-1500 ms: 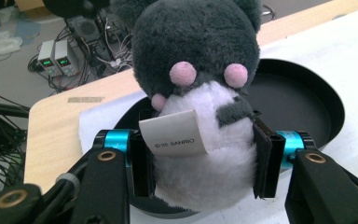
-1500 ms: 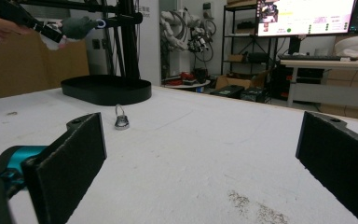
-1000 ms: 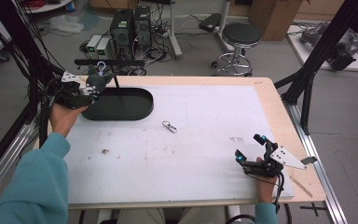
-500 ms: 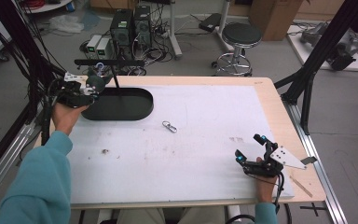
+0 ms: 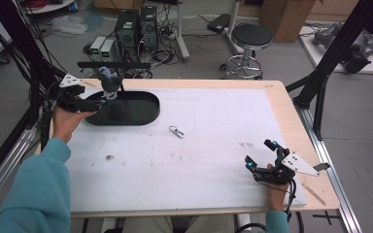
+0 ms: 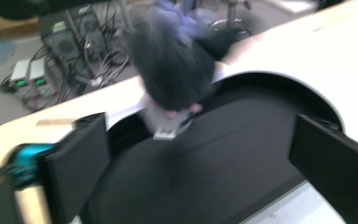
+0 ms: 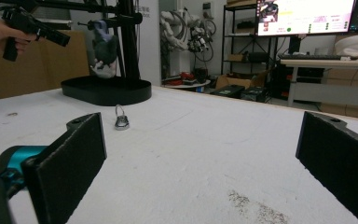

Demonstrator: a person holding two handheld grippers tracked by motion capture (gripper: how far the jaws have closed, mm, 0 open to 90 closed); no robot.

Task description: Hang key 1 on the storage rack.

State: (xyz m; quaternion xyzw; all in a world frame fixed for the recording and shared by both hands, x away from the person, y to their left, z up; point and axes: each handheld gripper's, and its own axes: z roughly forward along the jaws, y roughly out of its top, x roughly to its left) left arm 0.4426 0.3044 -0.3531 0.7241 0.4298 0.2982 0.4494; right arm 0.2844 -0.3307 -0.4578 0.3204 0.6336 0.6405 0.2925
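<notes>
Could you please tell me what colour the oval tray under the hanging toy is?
The oval tray is black, clearest in the high view.

Left gripper (image 5: 98,102): my arm stretched to far left corner, teal sleeve, jaws just opened wide, nothing between pads. Right gripper (image 5: 261,154): my hand low at near right edge, jaws spread wide, empty, pointing across table.

A fuzzy dark plush toy (image 6: 175,70) hangs above the matt black plastic tray (image 5: 141,112). Beside the tray lies a shiny metal carabiner (image 5: 177,131) on matt white tabletop (image 5: 209,145), edged with pale wood.
</notes>
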